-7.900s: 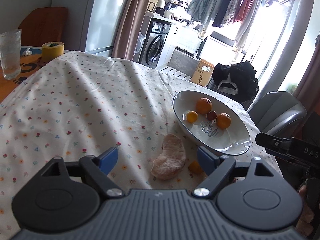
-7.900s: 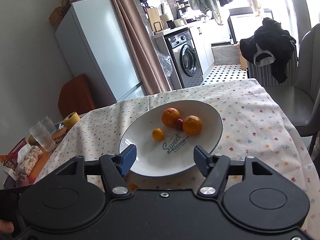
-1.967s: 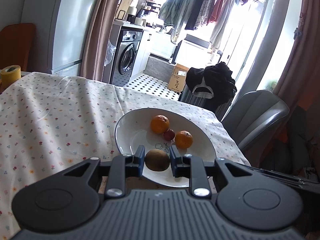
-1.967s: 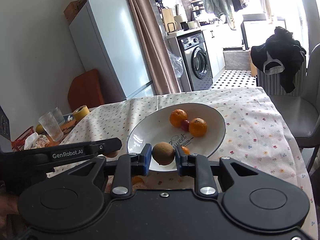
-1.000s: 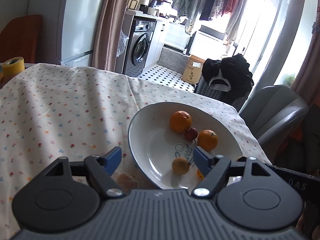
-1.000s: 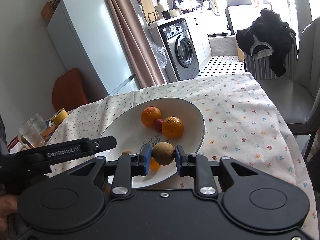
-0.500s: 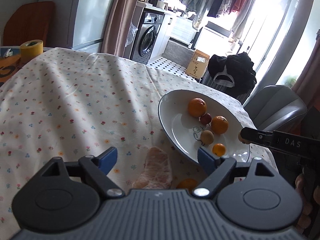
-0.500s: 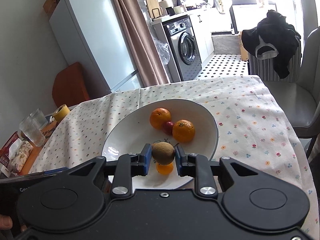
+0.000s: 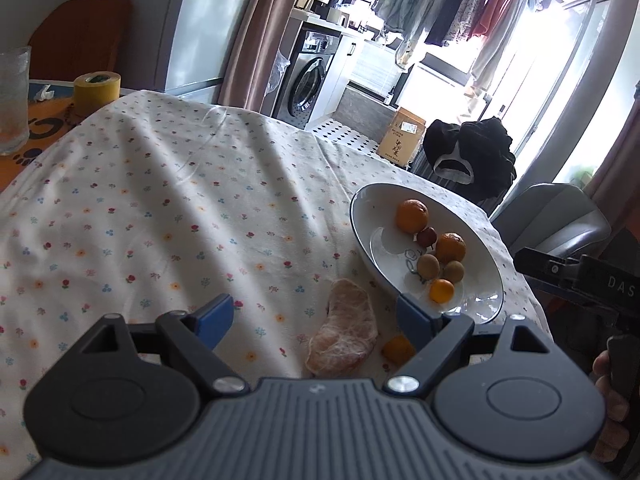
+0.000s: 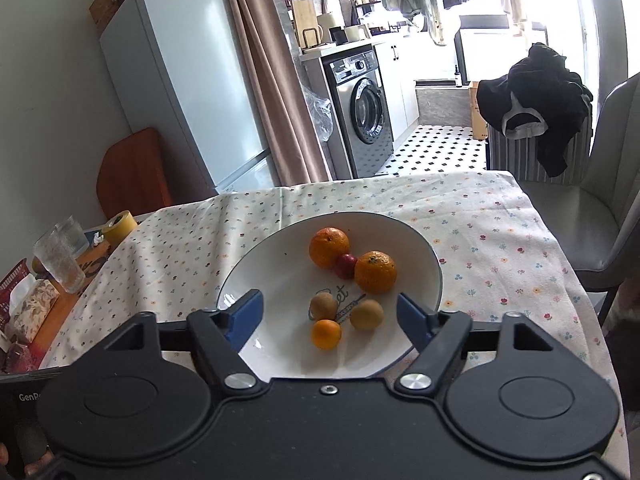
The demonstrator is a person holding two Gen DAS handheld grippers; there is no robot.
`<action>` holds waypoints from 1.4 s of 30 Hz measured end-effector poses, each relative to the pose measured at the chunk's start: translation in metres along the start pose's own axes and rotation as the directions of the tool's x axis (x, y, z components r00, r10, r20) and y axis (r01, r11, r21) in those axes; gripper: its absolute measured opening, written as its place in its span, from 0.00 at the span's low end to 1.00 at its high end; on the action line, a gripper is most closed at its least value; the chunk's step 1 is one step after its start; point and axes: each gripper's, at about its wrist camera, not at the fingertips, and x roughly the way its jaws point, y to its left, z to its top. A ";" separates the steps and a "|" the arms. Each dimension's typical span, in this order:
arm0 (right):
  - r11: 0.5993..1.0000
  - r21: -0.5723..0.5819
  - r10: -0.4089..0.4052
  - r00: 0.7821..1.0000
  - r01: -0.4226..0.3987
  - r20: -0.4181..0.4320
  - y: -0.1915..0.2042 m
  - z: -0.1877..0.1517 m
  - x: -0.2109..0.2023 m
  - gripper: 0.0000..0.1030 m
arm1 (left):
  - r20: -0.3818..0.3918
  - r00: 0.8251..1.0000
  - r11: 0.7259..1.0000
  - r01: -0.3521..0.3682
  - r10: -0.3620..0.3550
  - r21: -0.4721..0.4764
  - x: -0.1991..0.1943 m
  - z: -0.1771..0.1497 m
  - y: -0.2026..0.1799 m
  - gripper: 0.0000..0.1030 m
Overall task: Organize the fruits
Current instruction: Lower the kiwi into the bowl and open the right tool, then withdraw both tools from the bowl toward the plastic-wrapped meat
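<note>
A white plate on the flowered cloth holds two oranges, a small red fruit, two kiwis side by side and a small orange. My right gripper hovers over the plate's near side. Its jaws are opening and the pads touch no fruit. My left gripper stands open to the left of the plate, holding nothing. Just beyond it on the cloth lie a peeled citrus segment and a small orange.
A glass and a yellow tape roll stand at the table's far left, with a tissue box near them. A grey chair stands at the right side. The other gripper's black body reaches in beside the plate.
The right jaws have opened and let the kiwi go; it now lies in the plate beside the other kiwi. The left gripper has drawn back and left from the plate.
</note>
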 end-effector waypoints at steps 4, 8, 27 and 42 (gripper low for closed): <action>1.000 -0.014 -0.012 1.000 0.012 0.011 0.007 -0.005 -0.014 0.89 | 0.008 1.000 1.000 0.000 0.000 0.014 -0.009 -0.003 0.000 0.88; 1.000 -0.014 0.020 1.000 -0.021 -0.005 0.014 -0.012 -0.024 0.95 | 0.008 1.000 1.000 0.012 -0.012 0.004 -0.018 -0.007 0.005 0.90; 0.999 -0.005 0.035 0.999 -0.036 -0.037 0.034 -0.052 -0.058 1.00 | -0.013 1.000 0.999 0.025 -0.025 0.035 -0.047 -0.038 0.022 0.92; 0.999 -0.025 0.026 0.995 -0.029 -0.091 0.048 -0.079 -0.069 1.00 | -0.041 0.999 0.984 0.028 -0.021 0.176 -0.049 -0.061 0.014 0.92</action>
